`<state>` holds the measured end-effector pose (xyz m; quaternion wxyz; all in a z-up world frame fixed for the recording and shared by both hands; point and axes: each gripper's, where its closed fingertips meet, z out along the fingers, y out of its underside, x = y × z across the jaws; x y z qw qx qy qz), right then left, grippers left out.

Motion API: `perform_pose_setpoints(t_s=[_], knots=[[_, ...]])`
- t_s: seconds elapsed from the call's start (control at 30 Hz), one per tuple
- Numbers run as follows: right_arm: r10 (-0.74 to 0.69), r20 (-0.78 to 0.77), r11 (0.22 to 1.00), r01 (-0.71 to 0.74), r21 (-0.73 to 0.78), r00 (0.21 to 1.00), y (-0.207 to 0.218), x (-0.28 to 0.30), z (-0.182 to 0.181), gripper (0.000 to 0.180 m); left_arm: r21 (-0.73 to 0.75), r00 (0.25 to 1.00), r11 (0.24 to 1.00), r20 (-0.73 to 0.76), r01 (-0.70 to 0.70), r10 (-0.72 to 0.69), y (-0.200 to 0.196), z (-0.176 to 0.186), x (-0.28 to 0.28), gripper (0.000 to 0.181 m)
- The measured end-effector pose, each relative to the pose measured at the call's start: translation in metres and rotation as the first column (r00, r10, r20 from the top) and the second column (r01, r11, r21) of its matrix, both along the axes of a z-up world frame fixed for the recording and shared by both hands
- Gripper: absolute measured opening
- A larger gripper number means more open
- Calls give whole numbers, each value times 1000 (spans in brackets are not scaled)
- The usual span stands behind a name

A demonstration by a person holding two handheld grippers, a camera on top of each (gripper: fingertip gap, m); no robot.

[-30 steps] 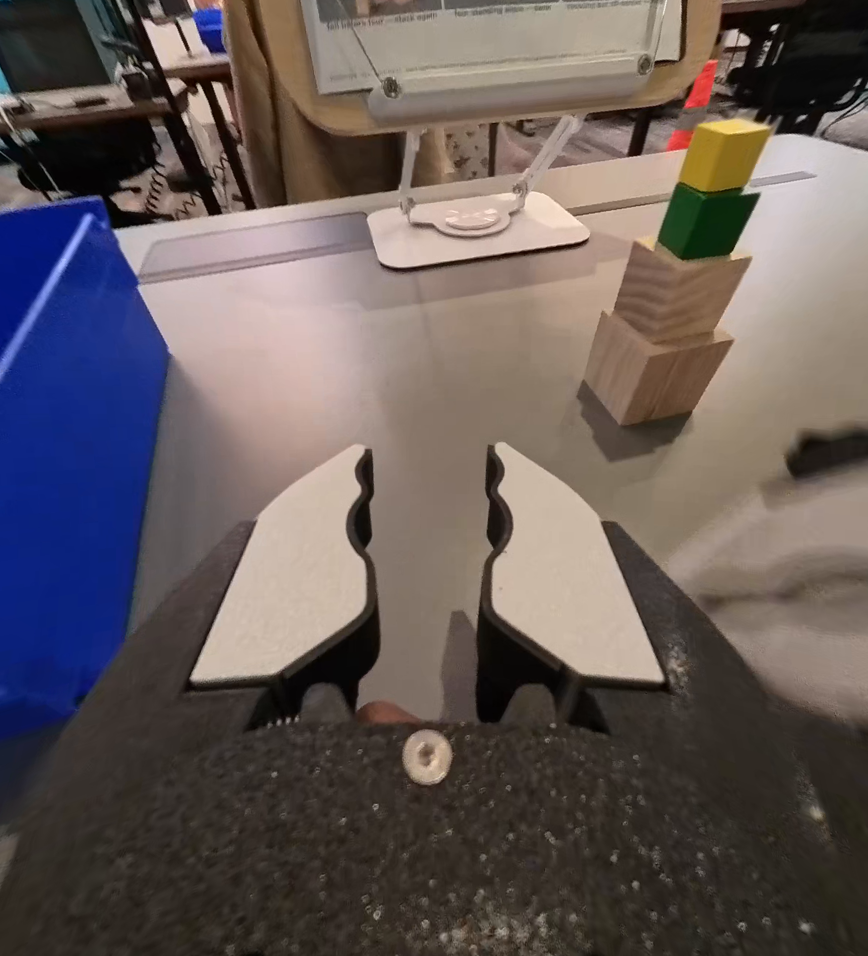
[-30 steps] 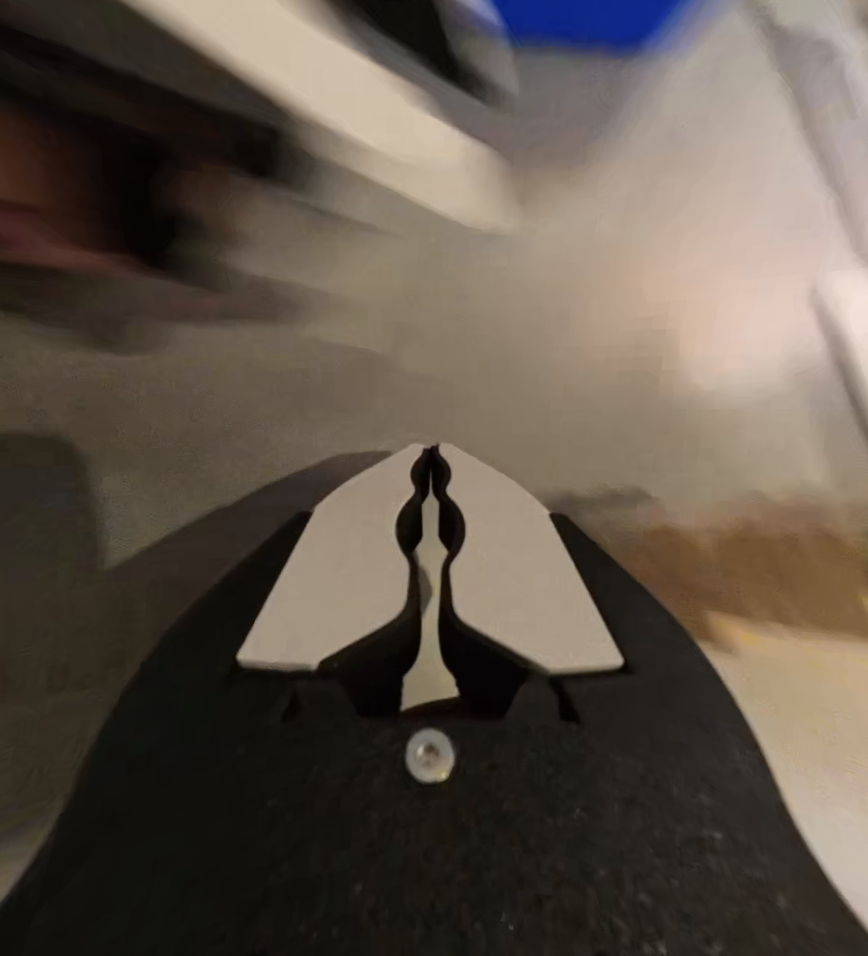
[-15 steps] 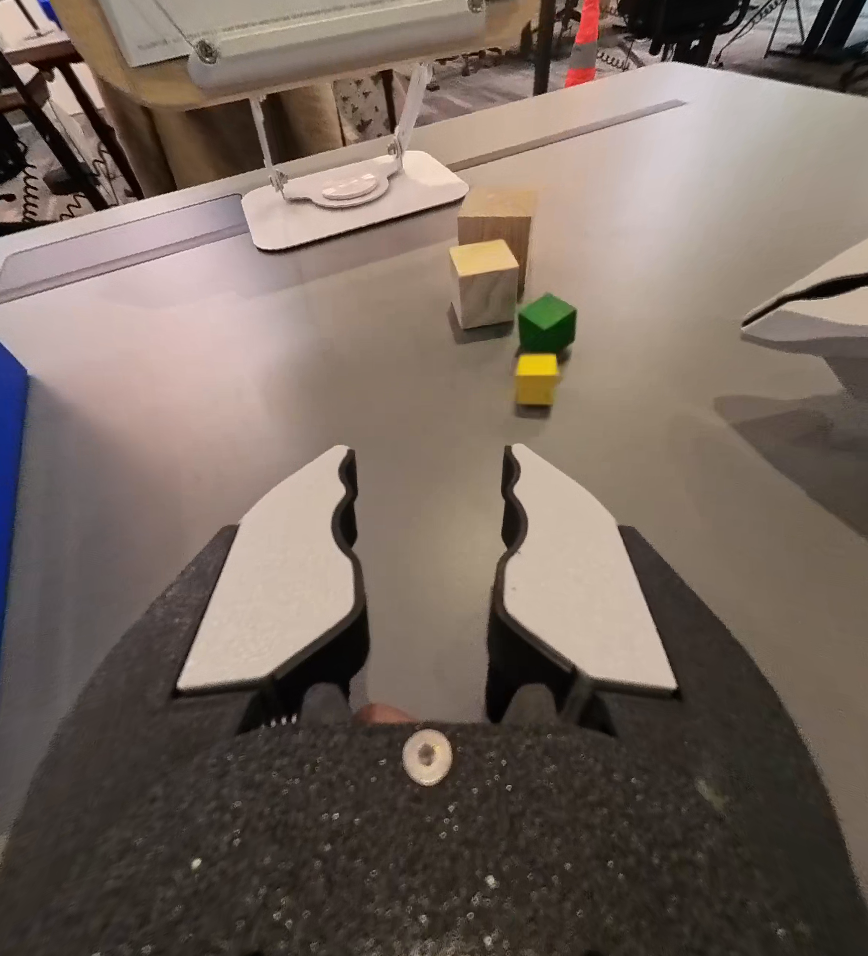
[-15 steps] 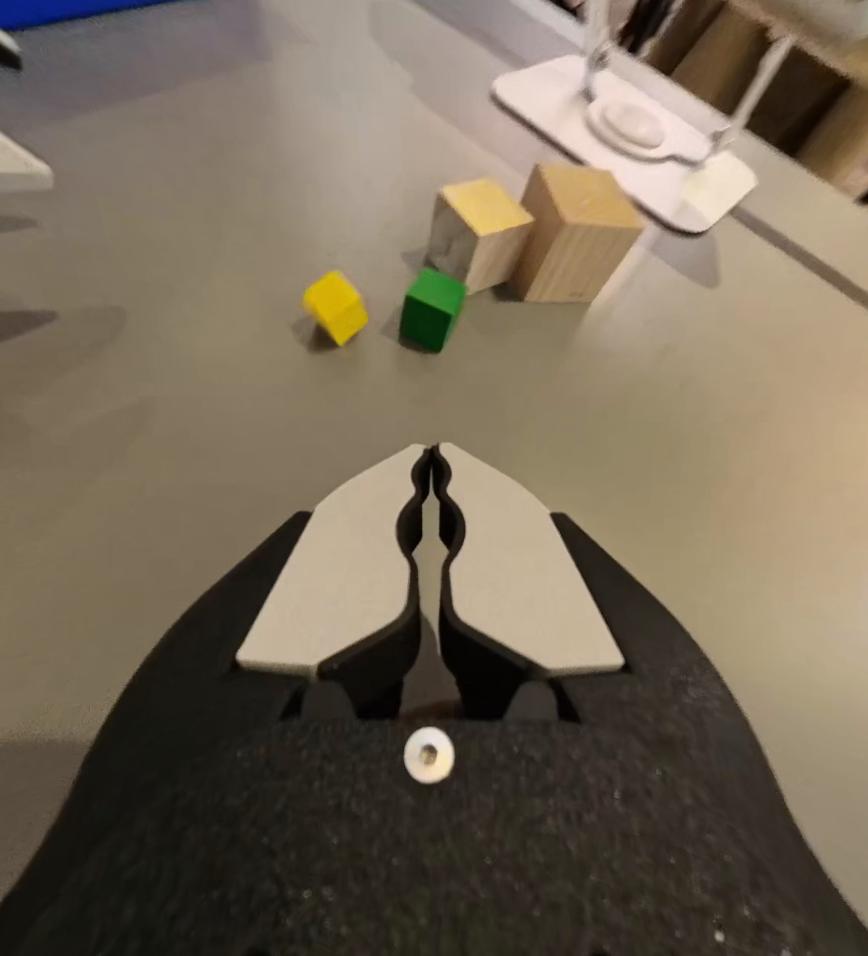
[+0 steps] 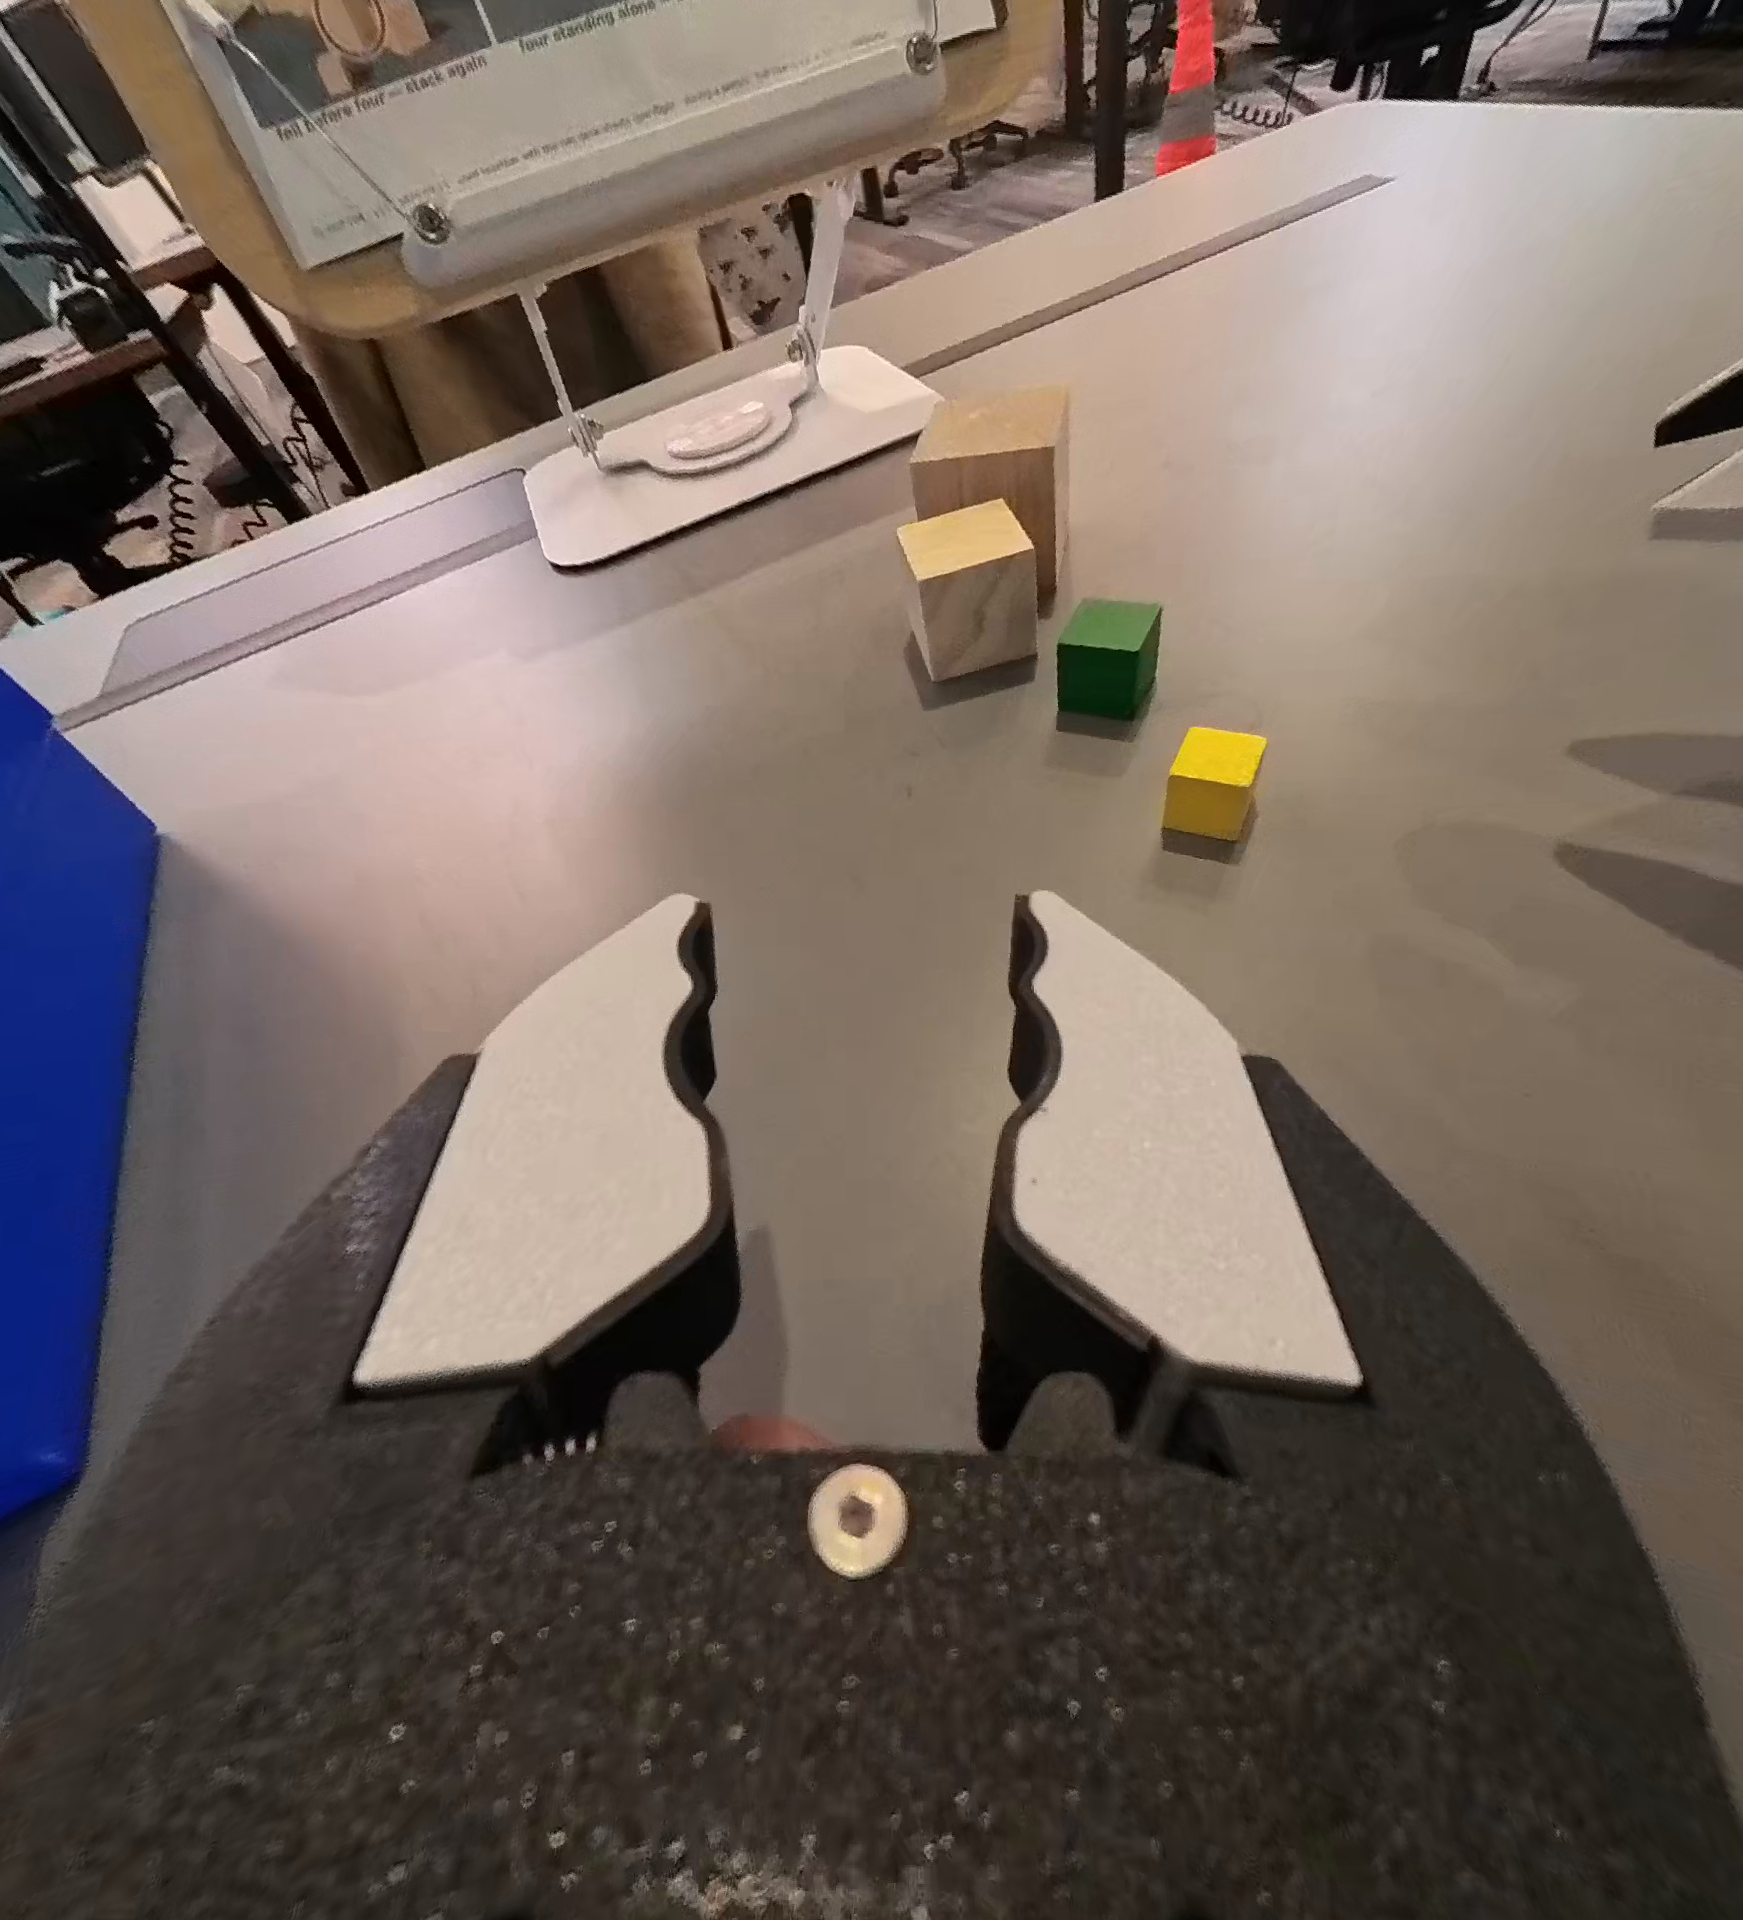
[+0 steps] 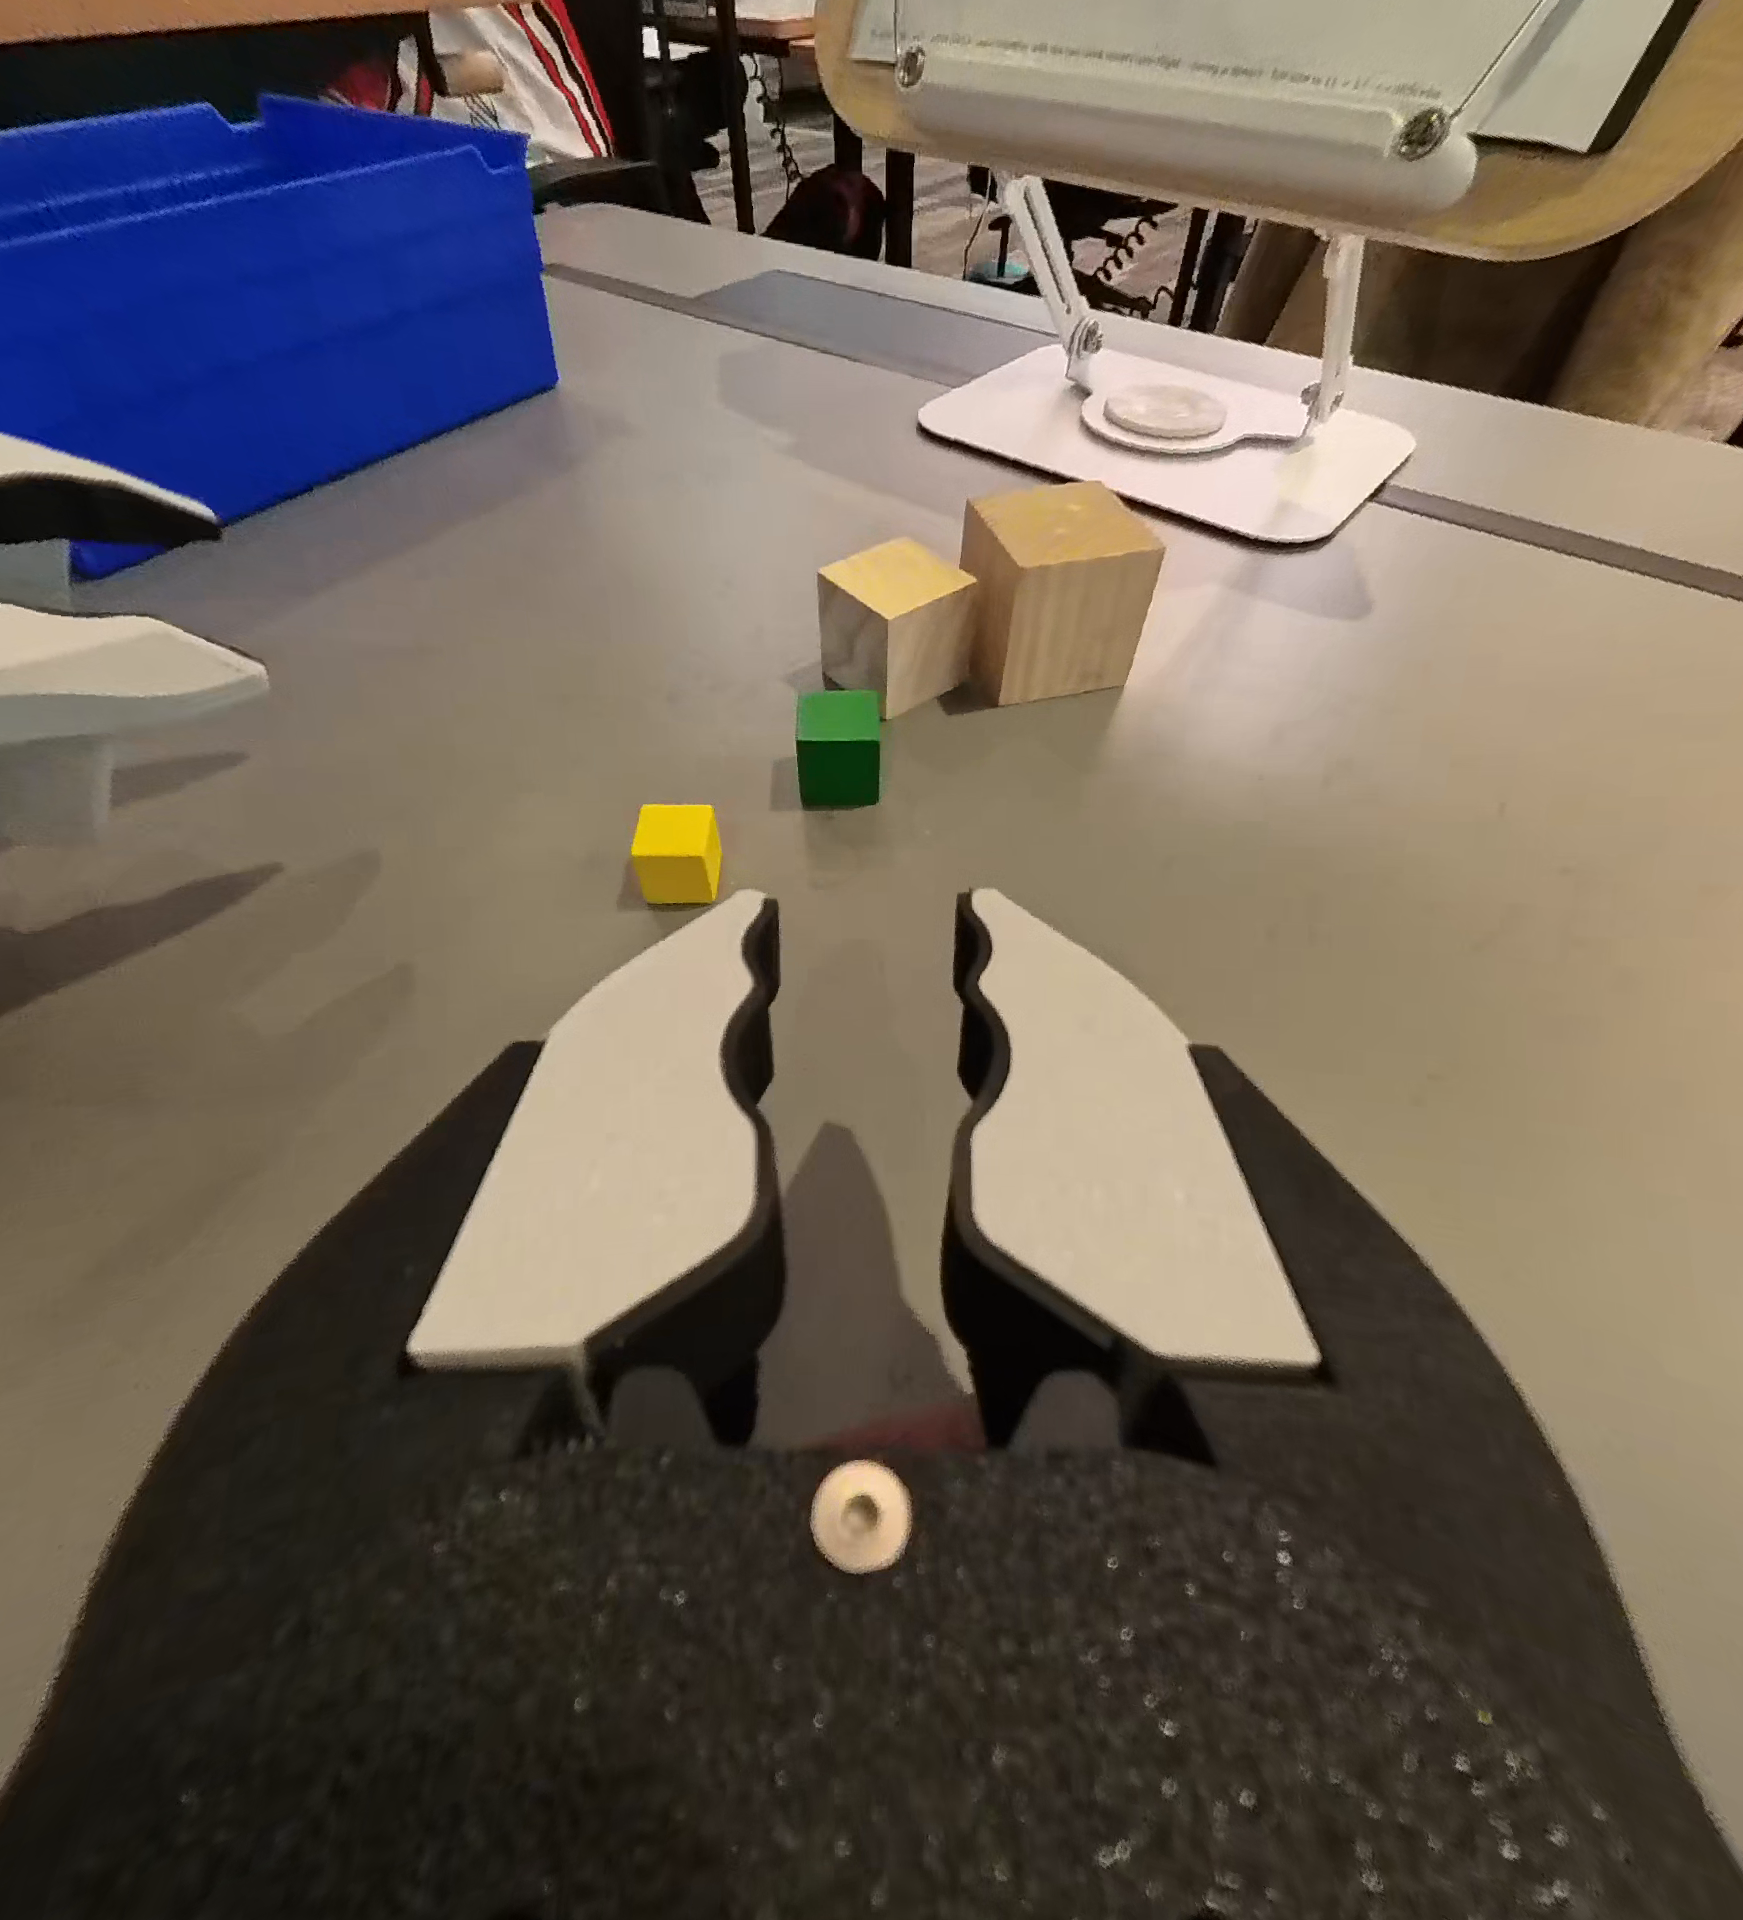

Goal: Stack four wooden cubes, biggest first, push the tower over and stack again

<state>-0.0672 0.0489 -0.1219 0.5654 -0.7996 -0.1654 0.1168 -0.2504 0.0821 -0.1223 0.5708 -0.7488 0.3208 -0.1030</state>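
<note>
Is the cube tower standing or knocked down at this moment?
Knocked down. The large wooden cube, medium cube, green cube and yellow cube all sit separately on the table, none stacked.

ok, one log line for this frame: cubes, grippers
cubes: large wood cube, medium wood cube, green cube, yellow cube all on table, unstacked | left gripper: open, empty | right gripper: open, empty
</note>
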Motion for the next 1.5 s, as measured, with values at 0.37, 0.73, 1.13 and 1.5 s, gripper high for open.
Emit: perform_pose_setpoints(t_s=[0.37, 0.73, 1.13, 1.5], knots=[[1, 43, 1000, -1, 2, 999, 0, -3, -2, 30, 66, 999, 998, -38, -11, 14, -3, 3, 1, 54], [85, 138, 993, -72, -98, 987, 44, -4, 23, 37, 20, 999, 1000, -34, -16, 17, 0, -1, 0, 54], [424, 503, 762, 4, -648, 753, 189, -10, -14, 68, -65, 999, 998, -33, 26, -28, 2, -11, 5, 55], [386, 474, 782, -8, -624, 791, 200, -4, -21, 52, -47, 998, 997, 12, 64, -64, -3, -4, 6, 55]])
